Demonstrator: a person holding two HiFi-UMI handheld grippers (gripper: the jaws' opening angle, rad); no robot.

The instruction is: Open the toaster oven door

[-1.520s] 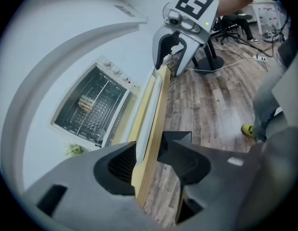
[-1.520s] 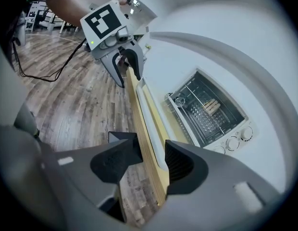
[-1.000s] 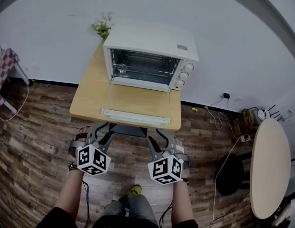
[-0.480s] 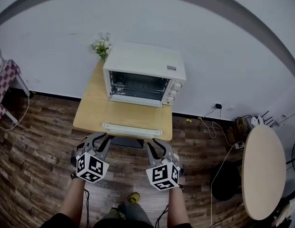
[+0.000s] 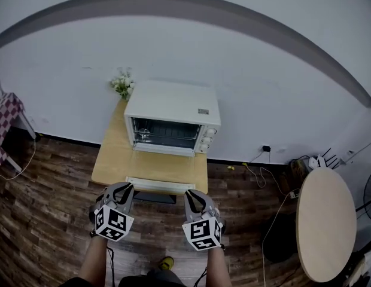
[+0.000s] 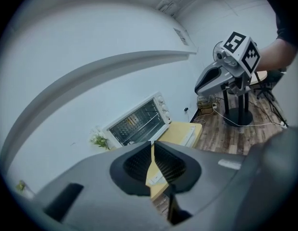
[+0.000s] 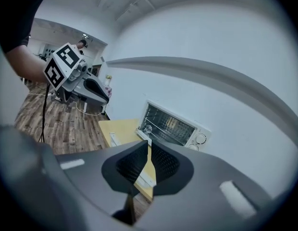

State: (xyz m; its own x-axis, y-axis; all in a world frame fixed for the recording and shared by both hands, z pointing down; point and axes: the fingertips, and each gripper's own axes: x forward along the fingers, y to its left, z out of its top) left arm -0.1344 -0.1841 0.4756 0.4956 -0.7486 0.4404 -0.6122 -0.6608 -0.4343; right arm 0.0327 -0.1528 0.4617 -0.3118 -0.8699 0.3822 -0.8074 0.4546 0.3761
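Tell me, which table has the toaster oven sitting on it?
The square yellow table against the wall holds the toaster oven. The round table off to the right has no oven on it.

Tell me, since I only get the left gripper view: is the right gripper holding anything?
Observer: No. The right gripper view shows the right gripper with its jaws, which have just been closing, all but together and nothing between them.
Operator: Are my grippers over the table yet?
Observer: No. In the head view the left gripper, whose jaws have also just been closing on nothing, and the right one hang short of the front edge of the table, above the wooden floor.
Operator: Anything off to my left?
Observer: A red-and-white checkered cloth at the head view's far left edge, well away from both grippers.
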